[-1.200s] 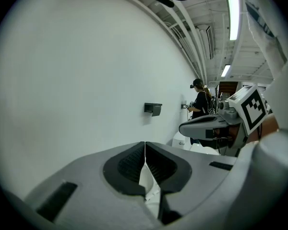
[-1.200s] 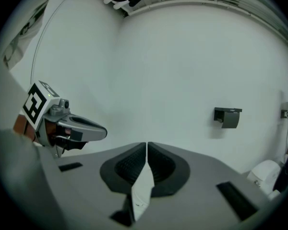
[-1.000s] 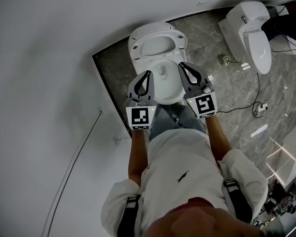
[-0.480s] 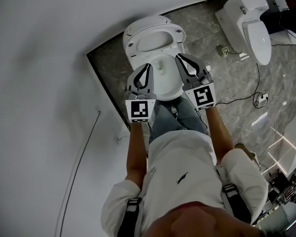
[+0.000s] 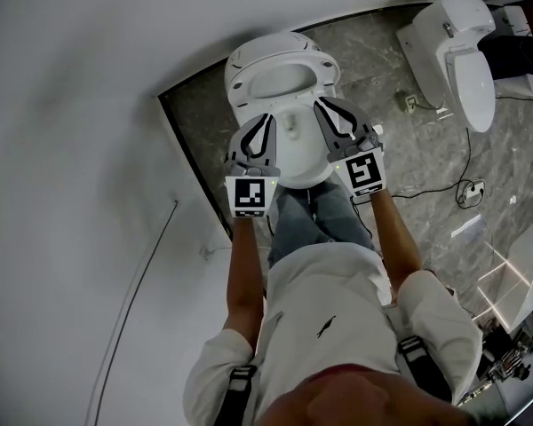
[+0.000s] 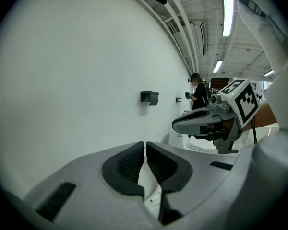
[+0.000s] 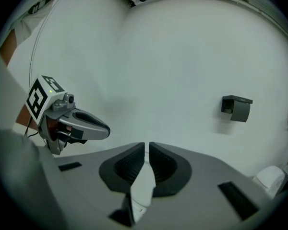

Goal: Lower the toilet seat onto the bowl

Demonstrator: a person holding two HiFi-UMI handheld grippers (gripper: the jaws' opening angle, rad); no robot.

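**Two grippers are hanging over the toilet bowl**

A grey stone floor (image 5: 409,149) is lying under a white toilet. A big white wall (image 5: 89,149) is running close along the toilet's left side.

The toilet seat (image 5: 240,85) is standing up at the back of the toilet bowl (image 5: 302,162), not down on it. The left gripper (image 5: 265,133) and the right gripper (image 5: 324,106) are hanging over the bowl, one at each side, pointing toward the seat. Both pairs of fingers are pressing together and pinching nothing.

A second toilet (image 5: 462,47) is sitting well apart at the right, with cables (image 5: 469,191) lying on the floor near it. Between the two toilets the floor is giving open room. A dark paper holder (image 7: 236,108) is sticking out of the wall.
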